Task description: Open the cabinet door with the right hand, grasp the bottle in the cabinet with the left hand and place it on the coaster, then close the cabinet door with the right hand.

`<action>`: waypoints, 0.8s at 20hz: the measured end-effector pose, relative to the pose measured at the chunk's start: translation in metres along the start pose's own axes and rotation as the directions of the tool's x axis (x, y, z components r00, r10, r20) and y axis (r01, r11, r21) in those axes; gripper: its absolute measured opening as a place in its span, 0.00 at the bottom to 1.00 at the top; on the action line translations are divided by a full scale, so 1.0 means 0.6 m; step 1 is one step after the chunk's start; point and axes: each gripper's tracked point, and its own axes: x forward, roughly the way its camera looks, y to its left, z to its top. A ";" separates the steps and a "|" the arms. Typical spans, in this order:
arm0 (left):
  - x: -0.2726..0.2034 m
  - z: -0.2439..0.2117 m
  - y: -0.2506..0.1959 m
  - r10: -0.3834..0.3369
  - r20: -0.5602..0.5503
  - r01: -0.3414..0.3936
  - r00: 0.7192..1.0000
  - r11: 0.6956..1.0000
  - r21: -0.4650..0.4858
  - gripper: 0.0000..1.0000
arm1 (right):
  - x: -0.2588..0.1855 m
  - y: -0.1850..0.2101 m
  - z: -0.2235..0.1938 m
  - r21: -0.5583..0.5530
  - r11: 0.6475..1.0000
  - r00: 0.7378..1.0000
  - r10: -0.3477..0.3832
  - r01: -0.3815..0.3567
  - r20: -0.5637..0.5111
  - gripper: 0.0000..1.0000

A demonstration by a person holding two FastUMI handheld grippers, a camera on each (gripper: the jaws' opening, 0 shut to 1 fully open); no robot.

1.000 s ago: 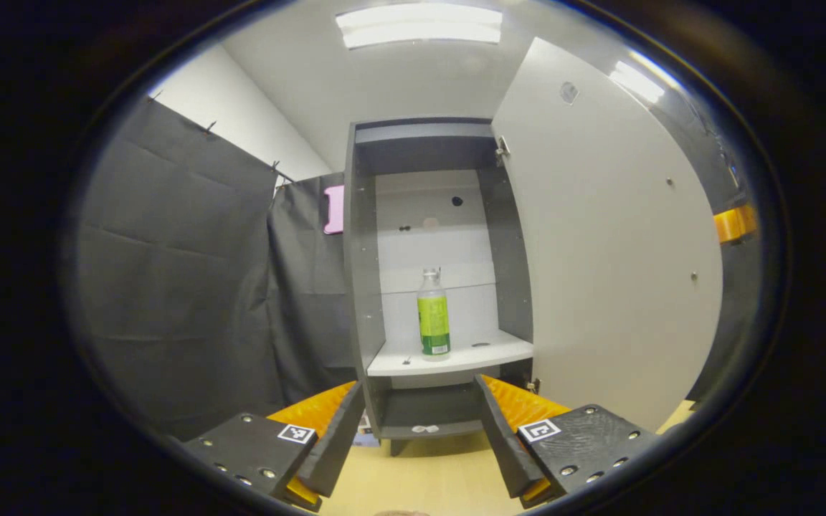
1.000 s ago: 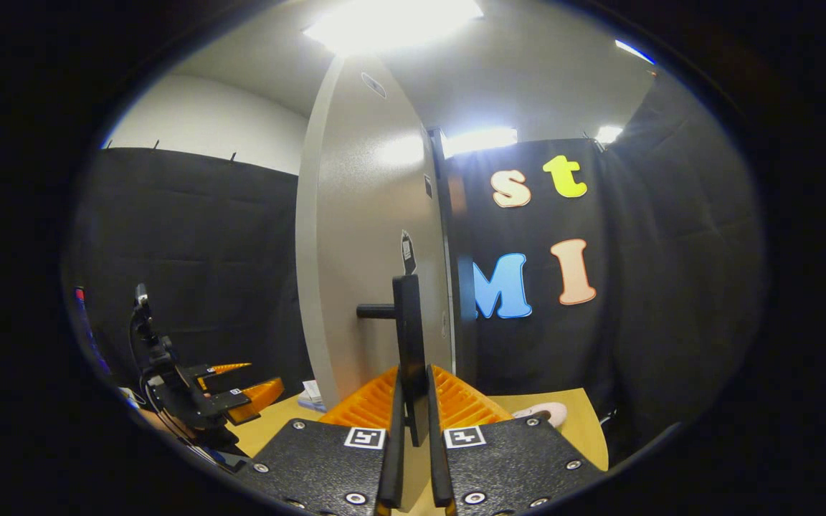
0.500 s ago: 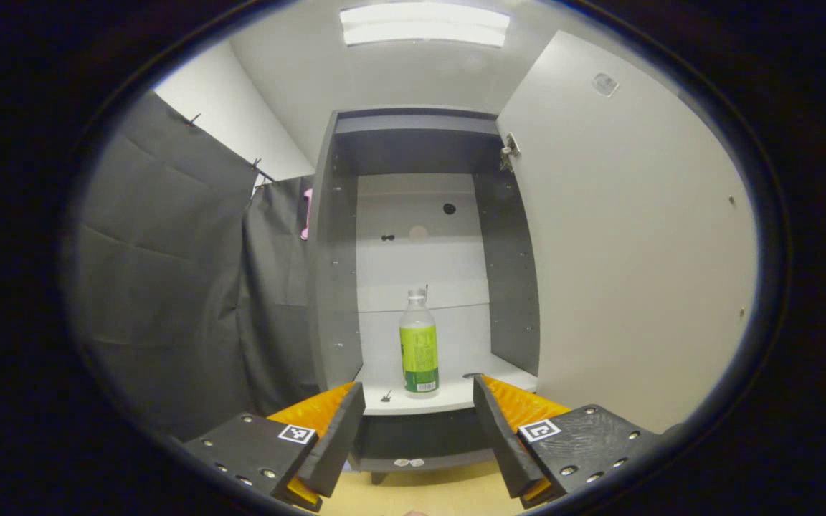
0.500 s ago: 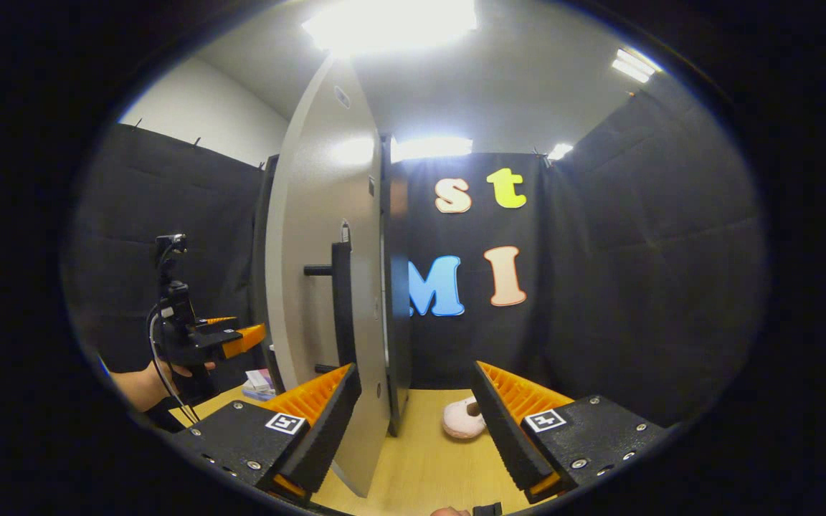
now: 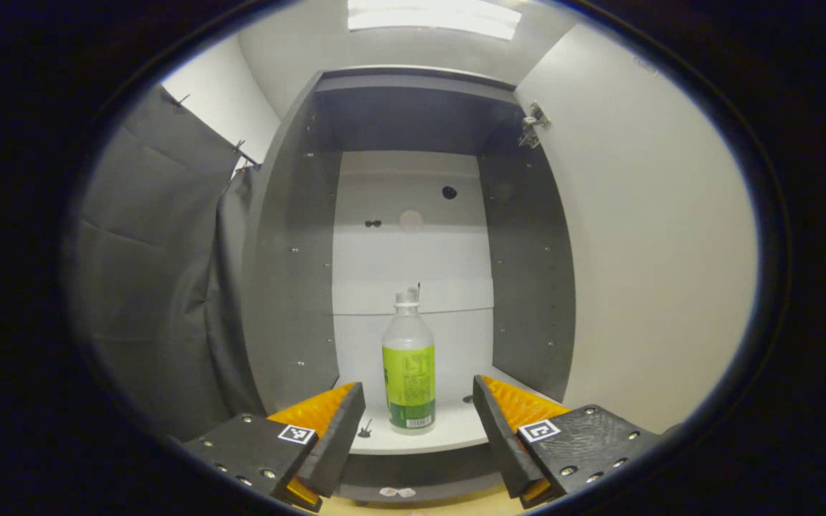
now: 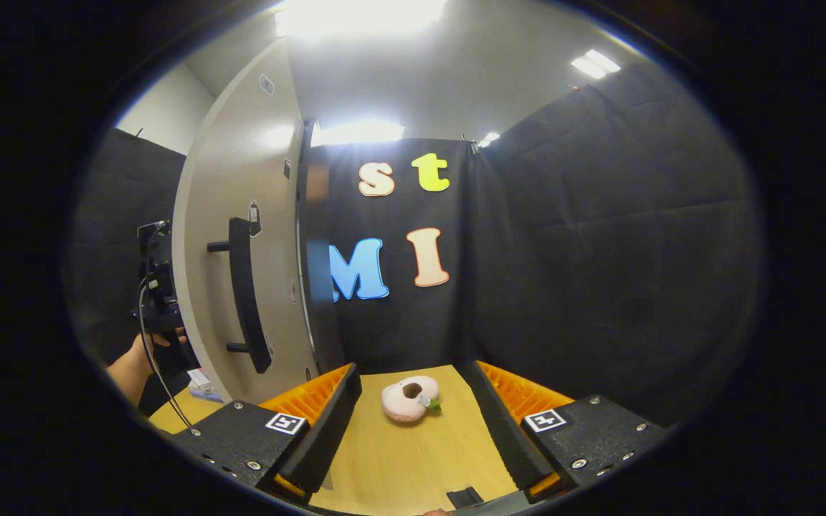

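In the left gripper view the cabinet [image 5: 291,236] stands with its door [image 5: 642,251] swung wide to the right; the bottle [image 5: 409,365] stands upright on the white shelf [image 5: 449,430] inside, with nothing between it and the left gripper [image 5: 419,430], whose jaws are spread apart and empty, one finger on each side of the bottle's foot but short of it; a small dark object lies on the shelf just left of the bottle, too small to make out. In the right gripper view the right gripper [image 6: 409,423] hangs over the wooden tabletop [image 6: 413,459], jaws wide and holding nothing; a pale pink coaster [image 6: 410,398] lies between its fingers farther off; the door's dark handle [image 6: 247,301] is to the left, apart from the gripper; beyond the door's edge a hand [image 6: 133,365] holds the other gripper, mostly hidden.
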 end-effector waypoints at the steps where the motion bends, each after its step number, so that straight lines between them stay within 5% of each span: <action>1: 0.021 -0.005 0.003 0.000 -0.004 0.000 1.000 1.000 0.007 0.82 | 0.000 -0.004 -0.004 0.001 1.000 1.000 -0.019 0.019 -0.007 0.95; 10: 0.151 -0.071 0.009 -0.050 -0.061 0.050 0.997 0.999 0.003 0.91 | 0.038 0.006 -0.043 0.009 0.992 0.990 -0.128 0.129 -0.053 0.95; 11: 0.163 -0.077 0.005 -0.064 -0.069 0.064 0.996 0.998 -0.001 0.82 | 0.040 0.009 -0.047 0.010 0.991 0.990 -0.132 0.133 -0.057 0.95; 13: 0.181 -0.090 0.005 -0.077 -0.084 0.077 0.993 0.997 -0.002 0.91 | 0.049 0.019 -0.051 0.012 0.991 0.989 -0.136 0.137 -0.061 0.95; 16: 0.190 -0.087 0.003 -0.080 -0.082 0.081 0.993 0.997 0.012 0.82 | 0.064 0.029 -0.054 0.019 0.989 0.988 -0.144 0.145 -0.064 0.95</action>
